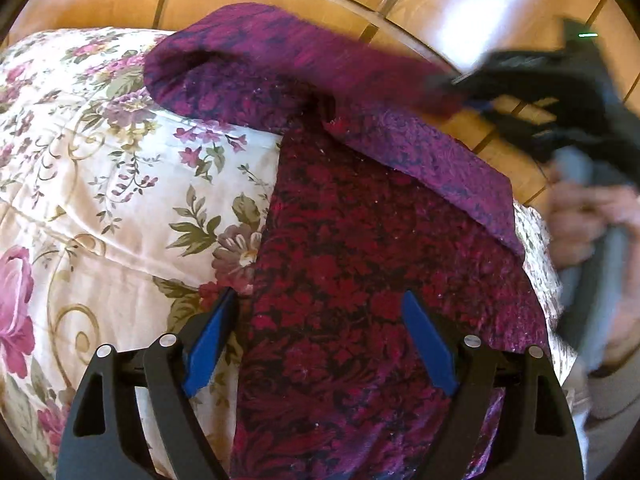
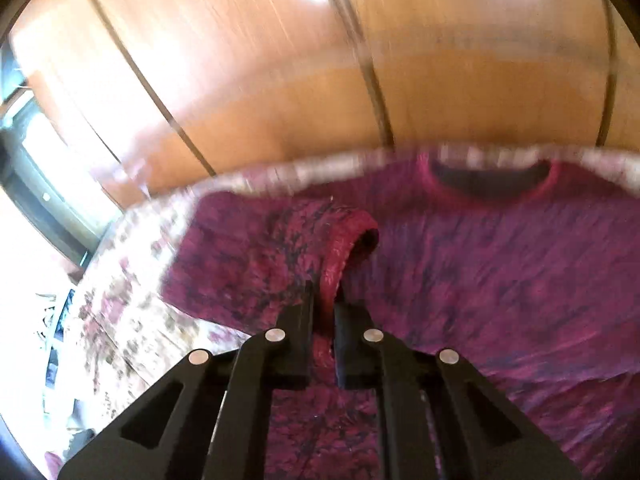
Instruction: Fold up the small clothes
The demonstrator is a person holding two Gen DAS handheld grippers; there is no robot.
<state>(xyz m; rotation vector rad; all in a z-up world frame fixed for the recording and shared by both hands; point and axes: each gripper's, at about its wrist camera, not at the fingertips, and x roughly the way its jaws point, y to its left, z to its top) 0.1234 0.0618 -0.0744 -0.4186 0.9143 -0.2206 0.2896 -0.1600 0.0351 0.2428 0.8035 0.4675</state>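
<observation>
A magenta and dark patterned knit sweater point(image 1: 360, 264) lies on a floral bedspread point(image 1: 104, 184). My left gripper point(image 1: 320, 320) is open with blue pads, hovering over the sweater's body and holding nothing. My right gripper point(image 2: 323, 308) is shut on a sleeve cuff point(image 2: 340, 256) of the sweater and holds it above the garment's body point(image 2: 500, 272). In the left wrist view the lifted sleeve point(image 1: 300, 64) stretches toward my right gripper point(image 1: 472, 88) at the upper right, blurred. The neck opening point(image 2: 488, 180) shows at the far edge in the right wrist view.
A glossy wooden wardrobe point(image 2: 280, 80) with vertical panel lines stands just beyond the bed's far edge. The person's hand point(image 1: 592, 216) holds the right gripper's handle. A window point(image 2: 36, 152) is at the left.
</observation>
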